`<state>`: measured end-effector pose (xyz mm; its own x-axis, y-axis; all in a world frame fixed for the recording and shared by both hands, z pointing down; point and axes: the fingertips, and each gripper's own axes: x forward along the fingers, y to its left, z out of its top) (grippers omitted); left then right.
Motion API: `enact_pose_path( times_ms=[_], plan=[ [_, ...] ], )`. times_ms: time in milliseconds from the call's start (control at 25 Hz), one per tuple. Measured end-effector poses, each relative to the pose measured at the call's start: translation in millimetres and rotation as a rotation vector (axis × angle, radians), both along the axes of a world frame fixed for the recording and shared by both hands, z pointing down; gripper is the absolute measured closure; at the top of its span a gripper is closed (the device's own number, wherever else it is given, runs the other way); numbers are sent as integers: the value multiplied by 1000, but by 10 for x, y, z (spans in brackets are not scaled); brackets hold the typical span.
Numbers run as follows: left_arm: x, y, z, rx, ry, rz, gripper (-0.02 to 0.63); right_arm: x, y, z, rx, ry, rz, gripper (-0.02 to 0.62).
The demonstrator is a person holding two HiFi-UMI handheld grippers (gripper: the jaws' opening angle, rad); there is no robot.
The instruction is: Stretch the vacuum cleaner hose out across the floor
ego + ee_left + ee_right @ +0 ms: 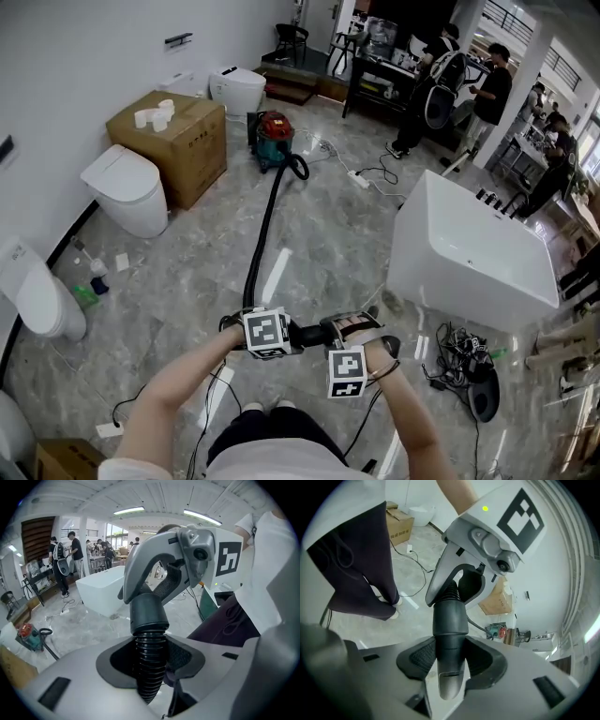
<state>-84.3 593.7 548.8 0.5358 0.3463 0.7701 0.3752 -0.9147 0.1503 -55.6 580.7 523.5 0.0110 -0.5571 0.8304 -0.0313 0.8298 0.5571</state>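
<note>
Floor beside hose free; bathtub right, toilet, box left.

Two claws are in view, the left claw and the right claw. There are two marker cubes, the left cube and the right cube.

One vacuum cleaner has one vacuum cleaner hose.

Three toilets line the wall: the near toilet, the middle toilet and the far toilet.

There are two cardboard boxes, the large box and the small box. Three toilet-paper rolls sit on the large one.

There is one bathtub, one power strip and one chair.

At least three people stand in the background: the first person, the second person and the third person. Any beyond them are too small to count.
</note>
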Motion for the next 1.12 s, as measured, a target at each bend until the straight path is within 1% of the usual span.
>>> enact_pose_path(
  times_ms=[120,240,360,440,560,640,720,800,840,920,1000,1120],
  plan=[
    [-11,-17,-30,11,39,-4,434,-37,39,11,-39,-108,61,411],
    [-20,-82,-19,47,62,-31,421,-67,63,14,-69,-224,127,413],
    [-62,-147,-12,61,75,-64,384,-132,100,8,-121,-379,209,413],
    [-113,-129,-4,58,80,-66,371,-181,156,-4,-161,-477,252,413],
    [-149,-66,-68,53,120,-55,365,-236,228,-39,-194,-565,283,413],
    [-161,-87,-140,34,176,-85,354,-230,246,-51,-200,-589,303,414],
    [-202,-200,-277,-12,246,-171,292,-139,265,-27,-196,-588,337,414],
    [-298,-384,-427,-61,310,-279,276,14,292,4,-195,-623,411,414],
    [-356,-476,-502,-90,341,-335,276,92,299,10,-197,-665,462,414],
    [-492,-643,-623,-164,404,-451,276,207,294,-2,-203,-791,560,414],
    [-635,-775,-649,-249,453,-571,276,258,295,-34,-220,-939,637,414],
    [-806,-846,-539,-380,491,-716,276,240,316,-70,-246,-1136,718,414]
  ],
)
